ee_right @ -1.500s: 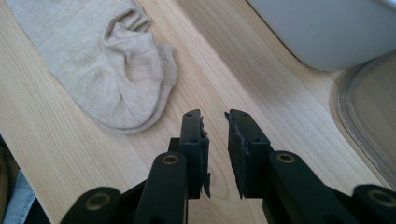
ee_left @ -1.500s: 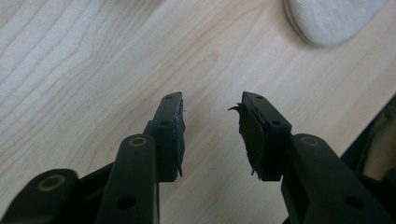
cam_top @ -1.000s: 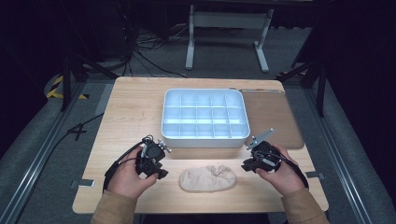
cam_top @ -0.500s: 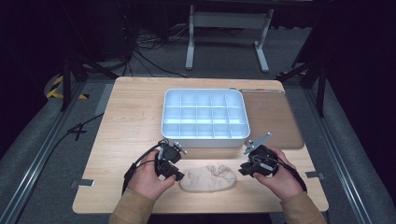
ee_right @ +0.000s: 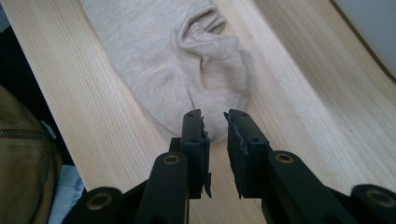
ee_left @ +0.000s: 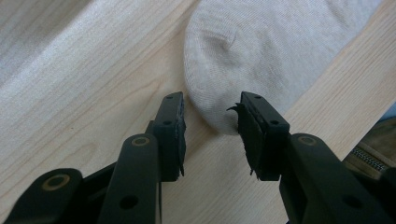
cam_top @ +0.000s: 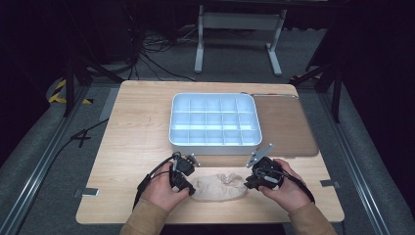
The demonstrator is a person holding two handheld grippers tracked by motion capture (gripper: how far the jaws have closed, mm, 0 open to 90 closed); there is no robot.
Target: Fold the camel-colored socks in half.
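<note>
A beige sock (cam_top: pixel 218 186) lies flat near the table's front edge, between my two grippers. My left gripper (cam_top: pixel 186 185) is at the sock's left end. In the left gripper view its jaws (ee_left: pixel 210 112) stand open and have just been opening. The rounded end of the sock (ee_left: pixel 261 56) reaches in between the tips, and the pads do not press on it. My right gripper (cam_top: pixel 250 182) is at the sock's right end. Its jaws (ee_right: pixel 215 123) stand a narrow gap apart, with the edge of the sock (ee_right: pixel 187 70) just at the tips and not pinched.
A white tray (cam_top: pixel 214 144) with several compartments stands in the middle of the wooden table (cam_top: pixel 137 132), behind the sock. A brown mat (cam_top: pixel 288 127) lies to the tray's right. The table's front edge is close below both hands.
My left gripper has moved right and down to the sock's left end. My right gripper has shifted slightly left toward the sock. The sock has not moved.
</note>
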